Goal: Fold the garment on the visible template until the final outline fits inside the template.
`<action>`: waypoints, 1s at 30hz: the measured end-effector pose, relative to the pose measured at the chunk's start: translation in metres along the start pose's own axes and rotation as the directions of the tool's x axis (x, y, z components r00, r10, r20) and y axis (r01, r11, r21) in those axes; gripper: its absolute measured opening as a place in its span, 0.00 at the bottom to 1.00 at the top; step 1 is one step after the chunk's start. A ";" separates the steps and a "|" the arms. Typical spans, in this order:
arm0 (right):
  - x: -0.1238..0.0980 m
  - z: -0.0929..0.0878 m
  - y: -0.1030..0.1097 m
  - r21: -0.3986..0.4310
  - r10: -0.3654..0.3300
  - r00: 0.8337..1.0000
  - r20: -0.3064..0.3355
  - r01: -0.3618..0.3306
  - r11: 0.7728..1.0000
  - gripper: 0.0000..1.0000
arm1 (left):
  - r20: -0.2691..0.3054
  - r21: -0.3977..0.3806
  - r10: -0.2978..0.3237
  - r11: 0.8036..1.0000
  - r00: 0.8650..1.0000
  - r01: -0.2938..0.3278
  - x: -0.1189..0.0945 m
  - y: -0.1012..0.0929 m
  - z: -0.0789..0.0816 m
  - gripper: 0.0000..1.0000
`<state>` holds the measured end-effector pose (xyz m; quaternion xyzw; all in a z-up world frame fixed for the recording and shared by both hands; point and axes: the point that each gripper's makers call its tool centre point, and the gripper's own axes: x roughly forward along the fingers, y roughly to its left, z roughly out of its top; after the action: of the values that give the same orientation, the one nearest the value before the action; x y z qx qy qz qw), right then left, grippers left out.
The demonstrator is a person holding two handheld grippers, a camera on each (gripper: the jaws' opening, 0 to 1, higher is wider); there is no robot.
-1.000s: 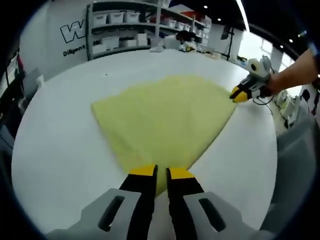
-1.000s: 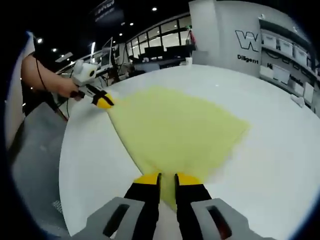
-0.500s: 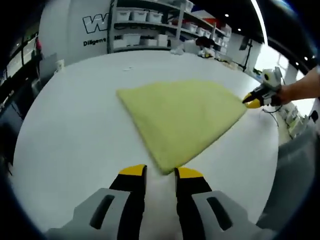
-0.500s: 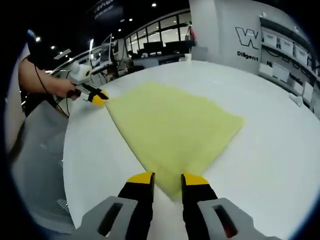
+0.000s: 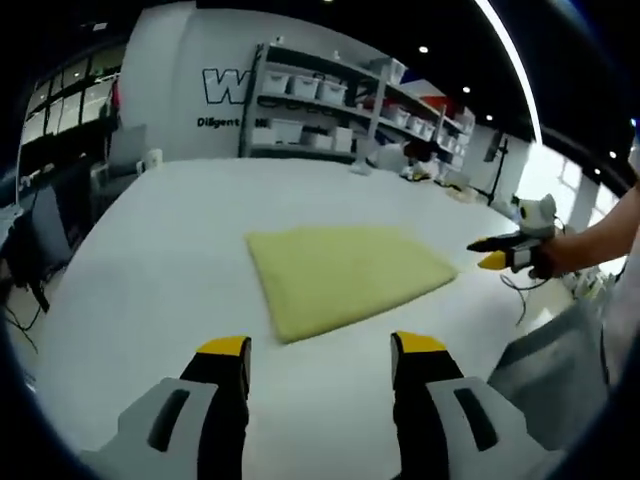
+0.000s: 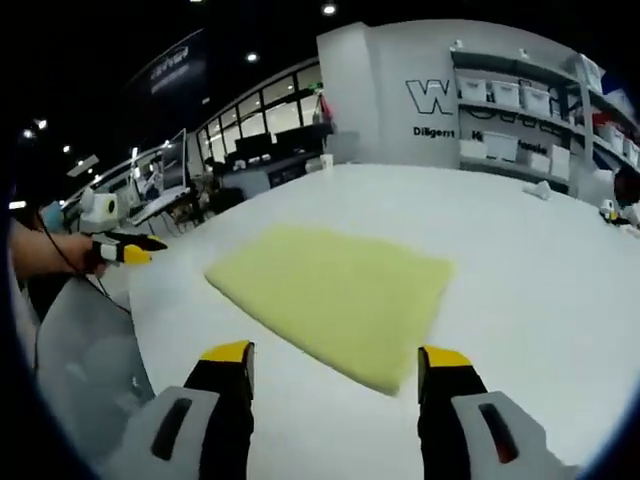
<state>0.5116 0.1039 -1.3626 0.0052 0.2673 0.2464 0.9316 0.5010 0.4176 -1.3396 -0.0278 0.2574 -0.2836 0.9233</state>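
Note:
A pale yellow folded garment (image 5: 340, 272) lies flat on the white table (image 5: 150, 260), and it also lies ahead in the right gripper view, garment (image 6: 335, 295). My left gripper (image 5: 322, 347) is open, pulled back from the garment's near corner, holding nothing. My right gripper (image 6: 338, 355) is open too, just short of the garment's near edge. In the left gripper view the right gripper (image 5: 497, 253) appears at the right, held by a hand, off the garment's far corner. In the right gripper view the left gripper (image 6: 128, 249) is at the left, beyond the table edge.
Shelves with white bins (image 5: 330, 95) stand behind the table. A grey panel (image 6: 80, 350) sits beside the table edge. Desks and monitors (image 6: 180, 160) are at the back. Small items (image 5: 420, 172) lie at the far table edge.
Both grippers let go of the garment's corners, opened wide and pulled back and up from it. The garment now lies flat by itself.

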 end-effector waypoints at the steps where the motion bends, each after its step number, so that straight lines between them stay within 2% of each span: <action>1: -0.006 0.001 0.004 0.014 -0.043 0.999 0.013 0.043 0.999 0.74 | 0.000 0.009 -0.005 1.000 1.000 0.005 -0.002 -0.004 0.001 0.55; 3: -0.014 0.005 0.016 0.065 -0.058 0.997 0.058 0.054 0.996 0.78 | 0.039 0.064 -0.020 0.998 0.999 0.017 -0.007 -0.012 0.014 0.55; 5: -0.021 0.001 0.028 0.069 -0.076 0.995 0.058 0.072 0.995 0.82 | 0.085 0.094 -0.026 0.995 0.996 0.018 -0.012 -0.019 0.022 0.54; 7: -0.026 -0.004 0.035 0.061 -0.103 0.993 0.059 0.100 0.993 0.82 | 0.092 0.122 -0.038 0.992 0.995 0.027 -0.015 -0.025 0.021 0.54; 8: -0.030 -0.007 0.038 0.064 -0.128 0.990 0.061 0.124 0.990 0.83 | 0.096 0.161 -0.044 0.987 0.994 0.029 -0.016 -0.029 0.020 0.55; 9: -0.034 -0.006 0.038 0.083 -0.157 0.985 0.075 0.151 0.985 0.83 | 0.091 0.179 -0.052 0.983 0.994 0.035 -0.017 -0.033 0.019 0.56; 10: -0.039 -0.006 0.040 0.129 -0.176 0.980 0.089 0.164 0.978 0.83 | 0.090 0.208 -0.090 0.976 0.992 0.070 -0.017 -0.041 0.020 0.57; 13: -0.049 -0.010 0.042 0.114 -0.199 0.977 0.080 0.189 0.975 0.81 | 0.084 0.210 -0.091 0.975 0.992 0.072 -0.021 -0.049 0.024 0.60; 14: -0.053 -0.008 0.042 0.118 -0.204 0.975 0.085 0.193 0.974 0.81 | 0.081 0.208 -0.094 0.975 0.992 0.075 -0.023 -0.052 0.026 0.60; 15: -0.054 -0.001 0.039 0.123 -0.215 0.970 0.113 0.201 0.972 0.81 | 0.102 0.224 -0.099 0.972 0.990 0.075 -0.026 -0.058 0.031 0.59; 17: -0.053 0.008 0.039 0.132 -0.199 0.970 0.142 0.180 0.975 0.82 | 0.153 0.226 -0.059 0.974 0.986 0.023 -0.025 -0.055 0.033 0.57; 18: -0.051 0.010 0.042 0.132 -0.187 0.971 0.147 0.168 0.977 0.82 | 0.156 0.189 -0.031 0.982 0.987 0.001 -0.023 -0.051 0.029 0.58; 19: -0.047 0.013 0.052 0.081 -0.143 0.977 0.159 0.132 0.988 0.83 | 0.137 0.134 0.007 0.991 0.991 -0.025 -0.020 -0.045 0.020 0.60; 20: -0.047 0.020 0.052 0.009 -0.149 0.970 0.191 0.150 0.989 0.84 | 0.105 0.200 0.067 0.976 0.992 -0.087 -0.022 -0.038 0.017 0.61; 21: -0.047 0.023 0.056 -0.015 -0.138 0.968 0.208 0.144 0.989 0.85 | 0.149 0.227 0.088 0.966 0.985 -0.121 -0.025 -0.036 0.027 0.58; 22: -0.044 0.019 0.068 0.004 -0.092 0.977 0.190 0.093 0.996 0.86 | 0.209 0.168 0.095 0.977 0.973 -0.131 -0.029 -0.039 0.038 0.58; 23: -0.042 0.017 0.072 0.004 -0.073 0.980 0.184 0.073 0.997 0.87 | 0.218 0.154 0.084 0.981 0.972 -0.119 -0.030 -0.041 0.039 0.59; 24: -0.040 0.016 0.073 -0.010 -0.063 0.982 0.179 0.065 0.998 0.88 | 0.205 0.171 0.105 0.975 0.973 -0.141 -0.028 -0.038 0.034 0.65; 26: -0.041 0.016 0.075 -0.007 -0.050 0.982 0.181 0.052 0.999 0.88 | 0.171 0.185 0.135 0.968 0.976 -0.167 -0.026 -0.031 0.026 0.68; 28: -0.039 0.012 0.080 -0.017 -0.031 0.987 0.159 0.034 0.999 0.90 | 0.169 0.162 0.147 0.971 0.975 -0.174 -0.025 -0.026 0.027 0.73; 29: -0.037 0.010 0.082 -0.030 -0.015 0.988 0.152 0.019 0.999 0.90 | 0.179 0.139 0.164 0.972 0.970 -0.190 -0.025 -0.021 0.030 0.76; 30: -0.036 0.011 0.083 -0.028 -0.013 0.988 0.151 0.017 0.999 0.90 | 0.164 0.098 0.166 0.978 0.972 -0.184 -0.025 -0.019 0.028 0.79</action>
<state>0.4528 0.1616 -1.3237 0.0082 0.1926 0.2421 0.9509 0.4872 0.4122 -1.3003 0.0252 0.1697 -0.2121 0.9621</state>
